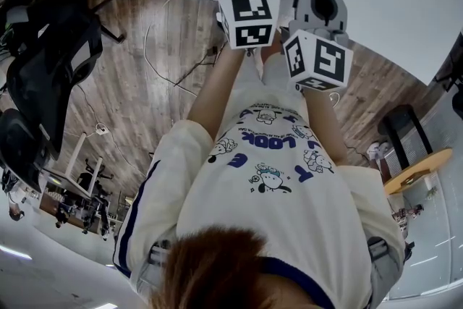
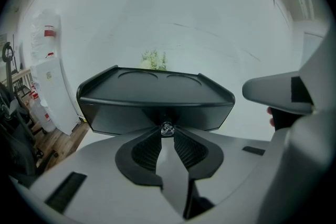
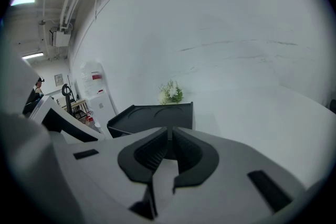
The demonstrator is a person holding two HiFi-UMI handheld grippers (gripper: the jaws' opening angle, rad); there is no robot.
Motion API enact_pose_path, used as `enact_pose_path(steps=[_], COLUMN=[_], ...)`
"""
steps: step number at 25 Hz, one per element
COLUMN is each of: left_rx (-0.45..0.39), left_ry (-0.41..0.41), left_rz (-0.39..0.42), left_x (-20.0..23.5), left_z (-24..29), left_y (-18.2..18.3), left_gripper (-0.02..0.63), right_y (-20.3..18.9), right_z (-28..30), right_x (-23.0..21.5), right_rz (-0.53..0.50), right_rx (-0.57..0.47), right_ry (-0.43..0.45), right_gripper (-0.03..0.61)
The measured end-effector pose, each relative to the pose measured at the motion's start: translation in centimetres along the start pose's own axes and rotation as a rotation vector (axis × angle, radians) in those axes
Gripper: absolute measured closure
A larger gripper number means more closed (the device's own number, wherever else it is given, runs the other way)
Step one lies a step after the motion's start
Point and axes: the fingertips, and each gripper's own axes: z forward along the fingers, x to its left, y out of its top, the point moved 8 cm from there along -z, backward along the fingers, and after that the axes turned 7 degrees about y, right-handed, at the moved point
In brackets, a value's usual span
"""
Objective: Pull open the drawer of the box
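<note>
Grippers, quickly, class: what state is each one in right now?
Left gripper: closed on the knob of the black box.
Right gripper: closed, holding nothing.

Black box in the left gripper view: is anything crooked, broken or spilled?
Nothing stands out. The box sits level on the table, and the left gripper has its jaws on the small knob.

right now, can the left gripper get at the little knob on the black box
Likely yes: the knob sits right between the left gripper's jaw tips on the black box's front, nothing in between.
</note>
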Motion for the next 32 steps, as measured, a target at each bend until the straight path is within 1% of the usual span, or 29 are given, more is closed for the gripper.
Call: enact_pose_path(steps=[10,26,32], left_rx=[0.003,0.019,0.028], left_ry=[0.011,0.010,0.018], left_rz=[0.000,-0.009,0.001], left_x=[-0.2,0.1,-0.2], left_z=[-0.6,-2.4,-3.2], left_y=[-0.4,-2.4,-3.0], left_gripper=[0.534,0.534,0.534], right_y=[0.6,0.0,-0.3], right_z=[-0.4,-1.1,-1.7], right_x=[0.0,1.2,1.3], right_rz=[-0.004,-0.021,-0.028], right_rx=[-0.015,-0.011,-0.008], right_ry=[0.002,0.022,0.037], right_gripper=[0.534,0.534,0.534])
